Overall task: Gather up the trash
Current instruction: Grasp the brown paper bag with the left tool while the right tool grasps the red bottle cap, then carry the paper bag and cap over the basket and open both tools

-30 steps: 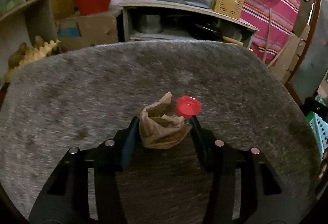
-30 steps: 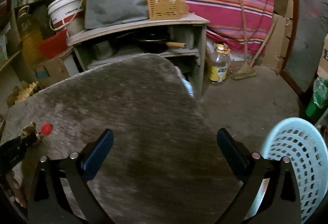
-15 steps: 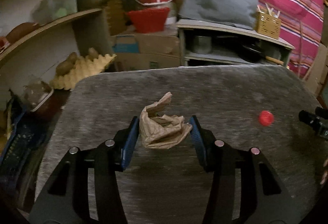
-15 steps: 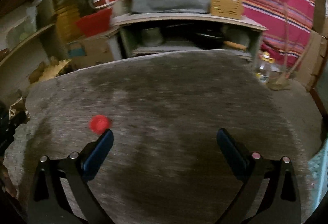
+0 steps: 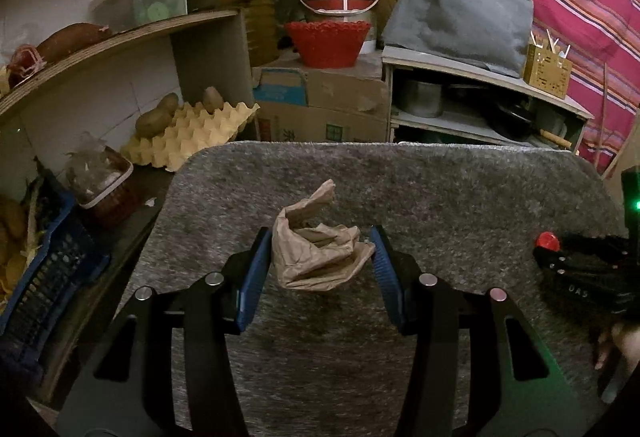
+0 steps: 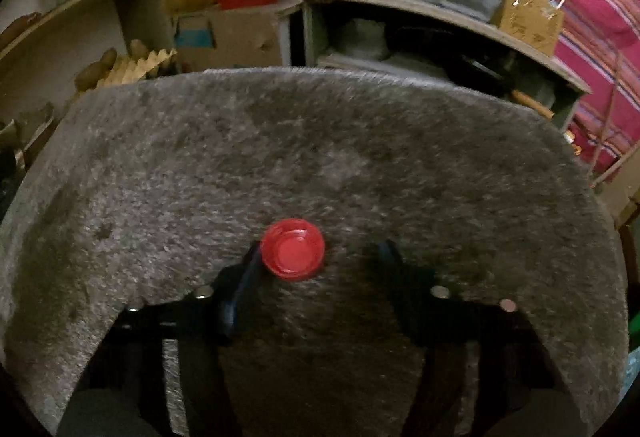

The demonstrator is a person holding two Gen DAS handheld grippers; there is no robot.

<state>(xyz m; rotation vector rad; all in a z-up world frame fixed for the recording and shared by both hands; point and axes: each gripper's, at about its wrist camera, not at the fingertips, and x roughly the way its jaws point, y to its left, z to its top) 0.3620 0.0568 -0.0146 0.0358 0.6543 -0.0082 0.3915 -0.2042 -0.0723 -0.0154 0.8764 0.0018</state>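
Left claw (image 5: 318, 263): clenched on crumpled brown paper bag (image 5: 316, 257), both blue pads against it, bag held clear above grey tabletop (image 5: 460, 189). Right claw (image 6: 320, 269): closing, not yet clamped; red bottle cap (image 6: 293, 250) lies betw. its fingers, touching the 9 o'clock one w/ a gap at 3 o'clock. In left view, right claw (image 5: 560, 257) & cap (image 5: 547, 240) sit at 3 o'clock. Egg tray (image 5: 192, 133) w/ potatoes at 10 o'clock, off the tabletop.

a grey, fuzzy mat covers the surface (image 5: 440, 189). a red bottle cap (image 6: 293, 250) lies on it, open side up, toward the near right part.
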